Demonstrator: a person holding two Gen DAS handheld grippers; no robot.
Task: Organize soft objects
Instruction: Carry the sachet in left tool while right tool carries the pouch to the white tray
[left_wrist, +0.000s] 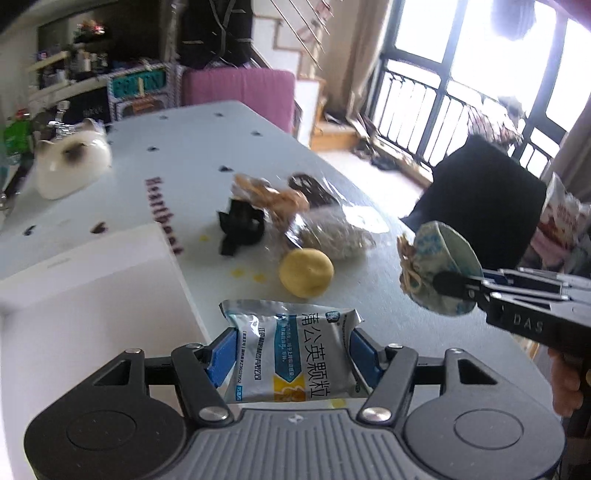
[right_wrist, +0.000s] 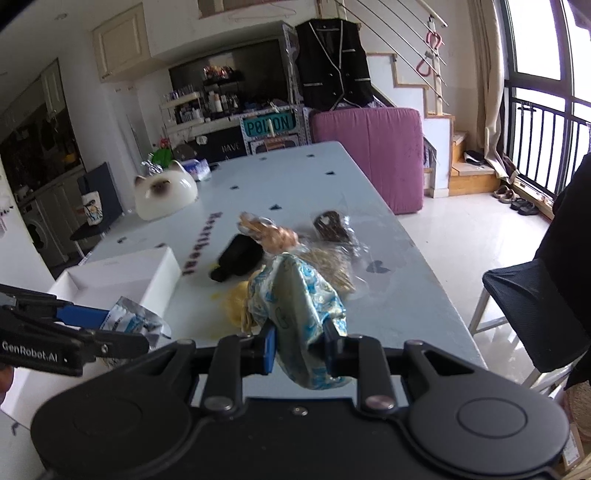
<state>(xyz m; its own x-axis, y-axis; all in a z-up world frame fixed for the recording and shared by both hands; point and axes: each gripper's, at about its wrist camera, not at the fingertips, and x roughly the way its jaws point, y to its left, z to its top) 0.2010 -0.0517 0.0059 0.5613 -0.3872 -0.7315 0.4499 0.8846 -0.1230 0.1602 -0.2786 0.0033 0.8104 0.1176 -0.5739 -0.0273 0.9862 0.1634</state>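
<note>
My left gripper (left_wrist: 291, 350) is shut on a silver medicine sachet (left_wrist: 291, 354) with blue and yellow print, held above the table beside the white box (left_wrist: 85, 295); the sachet also shows in the right wrist view (right_wrist: 129, 321). My right gripper (right_wrist: 299, 343) is shut on a blue-and-cream fabric pouch (right_wrist: 299, 314), held in the air; the pouch shows in the left wrist view (left_wrist: 439, 269) at the right. On the table lie a yellow soft ball (left_wrist: 306, 272), a black soft object (left_wrist: 240, 225) and clear bags of snacks (left_wrist: 295, 206).
A white cat-shaped ornament (left_wrist: 70, 162) stands at the table's far left. A black chair (right_wrist: 535, 302) stands right of the table (left_wrist: 207, 147). A pink cushion (right_wrist: 369, 147) stands beyond the far end. The white box also shows in the right wrist view (right_wrist: 122, 273).
</note>
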